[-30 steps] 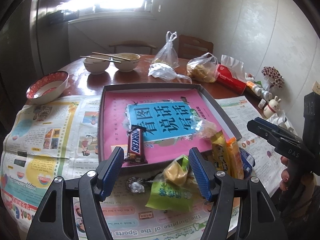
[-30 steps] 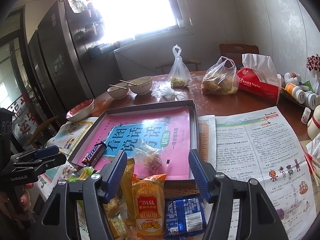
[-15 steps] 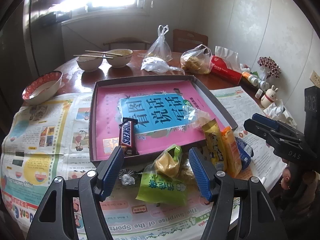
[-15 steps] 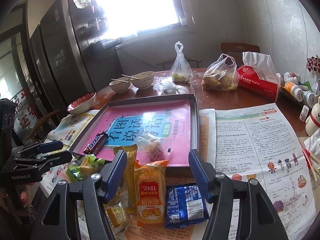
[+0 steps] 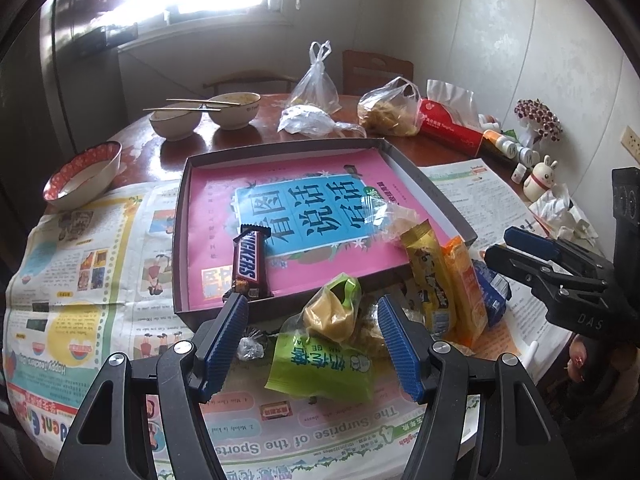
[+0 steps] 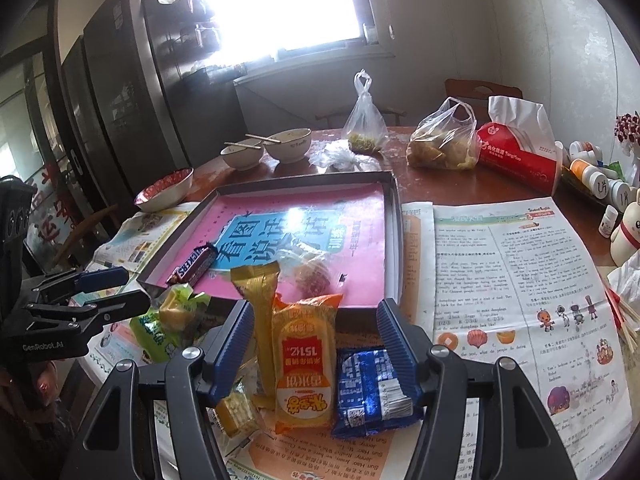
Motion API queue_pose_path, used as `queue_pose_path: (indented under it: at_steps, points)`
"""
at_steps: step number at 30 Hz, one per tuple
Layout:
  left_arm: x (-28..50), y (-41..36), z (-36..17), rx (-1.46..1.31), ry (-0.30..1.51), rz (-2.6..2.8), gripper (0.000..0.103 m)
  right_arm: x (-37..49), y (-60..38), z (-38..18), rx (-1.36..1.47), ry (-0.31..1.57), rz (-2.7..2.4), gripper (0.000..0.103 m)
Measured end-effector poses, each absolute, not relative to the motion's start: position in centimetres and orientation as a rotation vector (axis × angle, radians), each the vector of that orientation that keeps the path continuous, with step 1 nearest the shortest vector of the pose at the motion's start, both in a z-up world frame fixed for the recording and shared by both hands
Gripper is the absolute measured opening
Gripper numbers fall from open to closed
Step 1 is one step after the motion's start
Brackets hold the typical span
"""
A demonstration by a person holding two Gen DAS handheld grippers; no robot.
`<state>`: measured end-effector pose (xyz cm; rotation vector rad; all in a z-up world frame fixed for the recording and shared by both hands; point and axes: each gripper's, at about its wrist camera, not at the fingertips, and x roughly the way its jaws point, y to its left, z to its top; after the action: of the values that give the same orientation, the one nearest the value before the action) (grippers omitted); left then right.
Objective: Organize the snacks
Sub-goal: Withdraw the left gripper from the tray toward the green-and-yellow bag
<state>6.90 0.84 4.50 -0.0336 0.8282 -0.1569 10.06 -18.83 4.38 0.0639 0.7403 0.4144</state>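
We hover both grippers, left (image 5: 312,322) and right (image 6: 316,334), jaws wide and empty, over snack packets (image 6: 304,356) heaped at the tray's (image 5: 180,216) near edge, awaiting sorting.

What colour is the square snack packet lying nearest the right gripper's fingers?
Blue and white square packet; clearest in the right wrist view.

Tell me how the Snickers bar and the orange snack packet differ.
The Snickers bar lies inside the tray, on its pink liner; the orange snack packet lies outside it, on the newspaper in the snack pile. The bar is dark brown and slim; the packet is bright orange and wider. Both are sealed, and no gripper touches either.
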Motion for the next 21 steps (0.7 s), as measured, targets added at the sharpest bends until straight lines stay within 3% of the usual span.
queue_pose_path:
  at_steps: [21]
  points:
    - [7.6, -0.5, 2.6, 0.007, 0.875, -0.163, 0.069, 10.5, -17.4, 1.7, 0.007, 0.816, 0.393, 0.06]
